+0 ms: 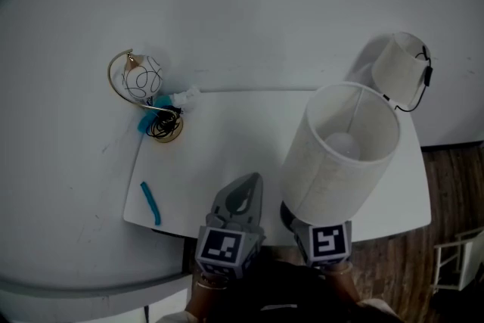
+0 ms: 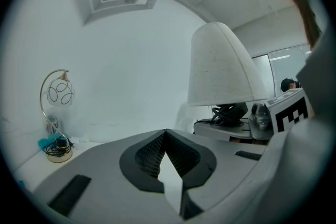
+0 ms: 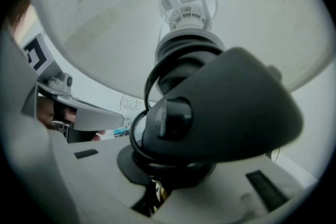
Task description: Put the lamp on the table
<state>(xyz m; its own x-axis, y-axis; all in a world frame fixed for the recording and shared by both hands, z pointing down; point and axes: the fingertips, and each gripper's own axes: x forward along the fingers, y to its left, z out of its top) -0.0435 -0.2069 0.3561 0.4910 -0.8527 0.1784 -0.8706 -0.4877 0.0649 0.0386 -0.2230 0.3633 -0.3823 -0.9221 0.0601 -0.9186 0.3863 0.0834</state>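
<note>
My right gripper [image 3: 168, 186] is clamped on the black base of the table lamp [image 1: 340, 155], which sits over the near right part of the white table [image 1: 227, 132]. The lamp has a pale cylindrical drum shade, open at the top with the bulb visible inside, a black stem with black cord looped round it, and a round button on the base. My left gripper [image 1: 249, 185] is beside it, jaws together, holding nothing
</note>
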